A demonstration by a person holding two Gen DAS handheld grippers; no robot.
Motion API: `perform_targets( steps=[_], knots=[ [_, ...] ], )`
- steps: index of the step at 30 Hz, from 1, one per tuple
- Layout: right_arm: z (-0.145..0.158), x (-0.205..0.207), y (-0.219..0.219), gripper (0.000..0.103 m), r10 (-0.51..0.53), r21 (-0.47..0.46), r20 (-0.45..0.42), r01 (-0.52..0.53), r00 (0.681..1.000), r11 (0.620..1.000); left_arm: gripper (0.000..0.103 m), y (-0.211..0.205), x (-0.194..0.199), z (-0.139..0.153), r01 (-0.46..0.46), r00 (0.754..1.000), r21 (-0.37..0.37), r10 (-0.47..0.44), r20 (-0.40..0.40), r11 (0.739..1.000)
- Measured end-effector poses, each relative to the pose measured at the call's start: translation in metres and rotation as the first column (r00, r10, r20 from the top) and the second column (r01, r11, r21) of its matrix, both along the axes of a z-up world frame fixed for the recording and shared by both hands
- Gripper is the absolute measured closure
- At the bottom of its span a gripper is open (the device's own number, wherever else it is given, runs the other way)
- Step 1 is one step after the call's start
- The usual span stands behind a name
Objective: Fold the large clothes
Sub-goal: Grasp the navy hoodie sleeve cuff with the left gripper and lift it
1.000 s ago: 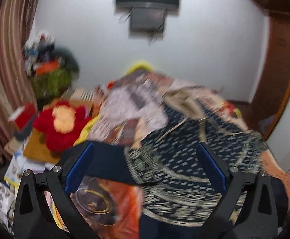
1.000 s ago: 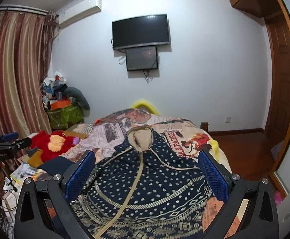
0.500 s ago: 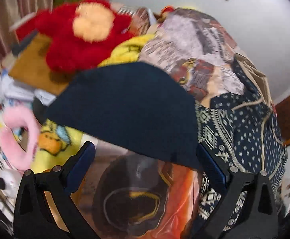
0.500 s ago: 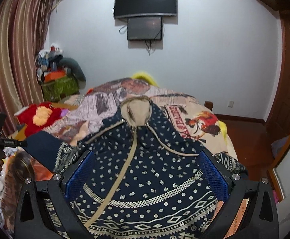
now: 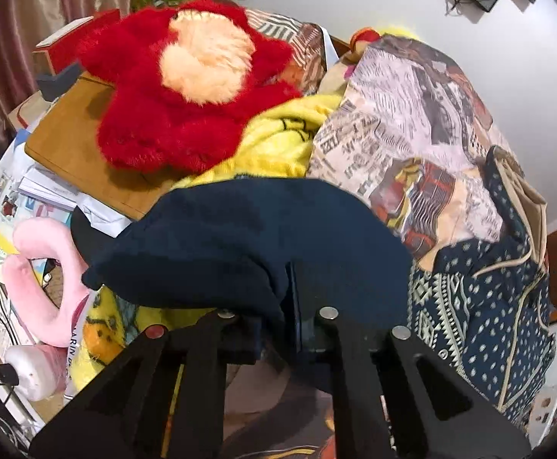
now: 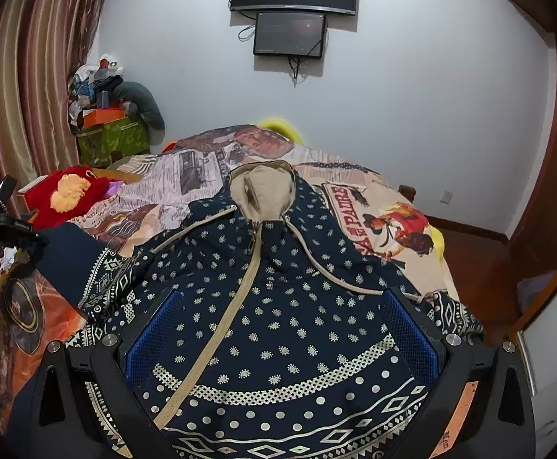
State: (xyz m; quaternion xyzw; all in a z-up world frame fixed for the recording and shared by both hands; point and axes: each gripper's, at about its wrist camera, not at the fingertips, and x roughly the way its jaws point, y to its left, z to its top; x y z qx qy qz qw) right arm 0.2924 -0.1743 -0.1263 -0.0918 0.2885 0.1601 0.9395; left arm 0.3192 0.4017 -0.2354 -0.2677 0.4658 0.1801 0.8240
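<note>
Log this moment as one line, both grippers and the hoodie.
left gripper: shut on sleeve cuff | right gripper: open, over hoodie | hoodie: face-up on bed, unfolded

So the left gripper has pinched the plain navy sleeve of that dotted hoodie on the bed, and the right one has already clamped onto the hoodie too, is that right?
Not quite. The left gripper has indeed closed on the navy sleeve. But the right wrist view shows the right gripper with its blue fingers spread wide apart above the hoodie, holding nothing.
</note>
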Motion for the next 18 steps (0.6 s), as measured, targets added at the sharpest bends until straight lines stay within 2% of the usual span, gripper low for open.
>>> perform_targets(
  steps=[3,8,14,18],
  knots=[
    [0.004,0.000,-0.002,0.000,0.000,0.003,0.009,0.000,1.000,1.000,0.097,-0.007,0.000,0.014,-0.003,1.000,0.010,0.002,0.018,1.000],
    [0.016,-0.004,-0.007,0.000,0.003,0.018,0.022,-0.004,1.000,1.000,0.098,-0.045,0.004,0.052,0.080,0.995,0.097,-0.085,0.055,0.992],
    [0.027,-0.012,-0.016,0.000,0.005,0.032,0.029,-0.006,1.000,0.999,0.099,-0.093,0.008,0.105,0.135,0.983,0.264,-0.162,0.083,0.955],
    [0.034,-0.023,-0.024,0.000,0.010,0.036,0.053,-0.012,0.999,0.999,0.099,-0.121,0.010,0.131,0.189,0.966,0.284,-0.231,0.119,0.940]
  ],
)
